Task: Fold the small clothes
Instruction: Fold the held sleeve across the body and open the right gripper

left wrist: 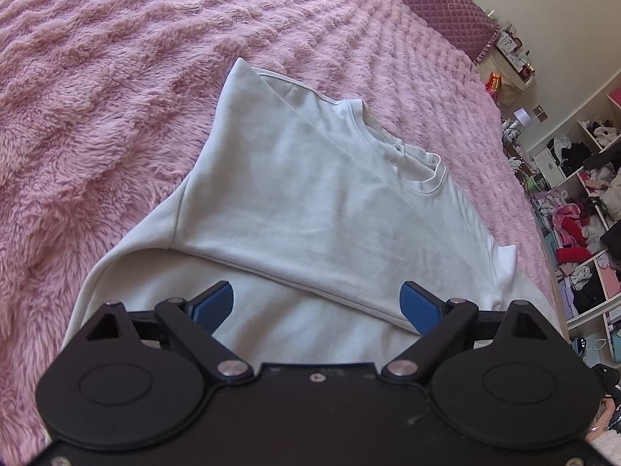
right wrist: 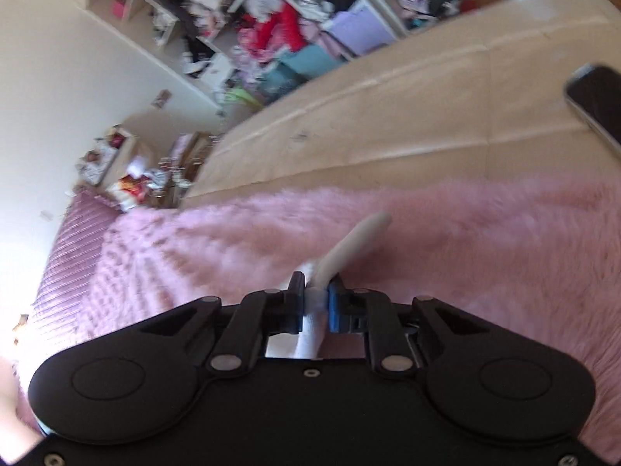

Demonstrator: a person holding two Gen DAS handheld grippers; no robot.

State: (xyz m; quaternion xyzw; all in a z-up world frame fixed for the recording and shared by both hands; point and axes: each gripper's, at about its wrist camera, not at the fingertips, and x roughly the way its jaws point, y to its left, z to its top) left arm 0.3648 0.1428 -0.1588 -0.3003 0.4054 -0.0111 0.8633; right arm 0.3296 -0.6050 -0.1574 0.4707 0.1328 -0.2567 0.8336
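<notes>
1. Pale grey-white T-shirt [left wrist: 310,202] spread on the fluffy pink blanket [left wrist: 97,97], partly folded: one side flipped over the body, neckline [left wrist: 423,171] toward the far right.
2. Left gripper [left wrist: 316,305] just above the near fold, blue pads [left wrist: 417,306] spread wide, nothing between them.
3. Right gripper [right wrist: 315,299] clenched on a pale strip of fabric [right wrist: 349,244]; the strip sticks out past the fingertips over the blanket.
4. Beyond the blanket: bare beige mattress [right wrist: 388,124], dark phone [right wrist: 597,101] near its edge.
5. Farther off: white shelves [left wrist: 582,202] stuffed with clothes, quilted purple headboard [left wrist: 427,4].
</notes>
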